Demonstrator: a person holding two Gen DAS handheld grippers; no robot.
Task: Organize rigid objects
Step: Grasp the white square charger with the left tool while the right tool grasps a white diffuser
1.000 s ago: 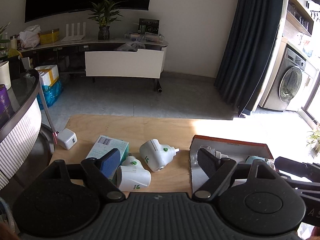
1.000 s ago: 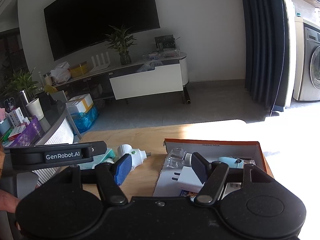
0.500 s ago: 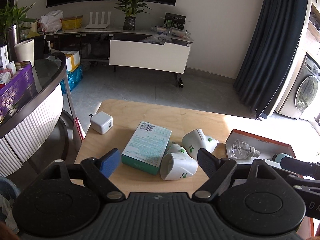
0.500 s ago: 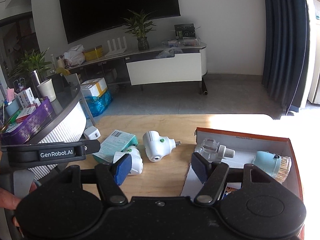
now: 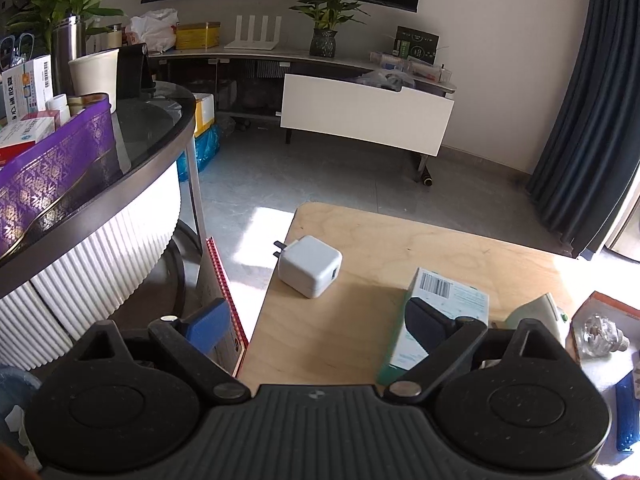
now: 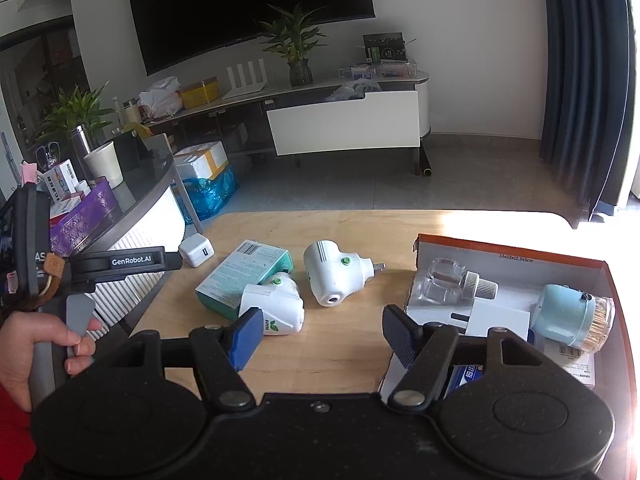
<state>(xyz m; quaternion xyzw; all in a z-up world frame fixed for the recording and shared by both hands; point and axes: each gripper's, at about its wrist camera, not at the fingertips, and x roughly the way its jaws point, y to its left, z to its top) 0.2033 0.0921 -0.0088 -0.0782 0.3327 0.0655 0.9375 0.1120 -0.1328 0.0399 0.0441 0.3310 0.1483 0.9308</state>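
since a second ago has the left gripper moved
Yes. The left gripper swung left toward the charger, its jaws just opening wider with nothing between them.

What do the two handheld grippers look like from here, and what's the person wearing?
Both grippers are matte black plastic, each with two round textured discs, silver pivot screws and angled link arms. The left gripper and right gripper each have one blue ribbed pad and one that looks dark. From the right wrist view, the left unit has a grey handle and white "GenRobot.AI" lettering. The left hand emerges from a red sleeve.
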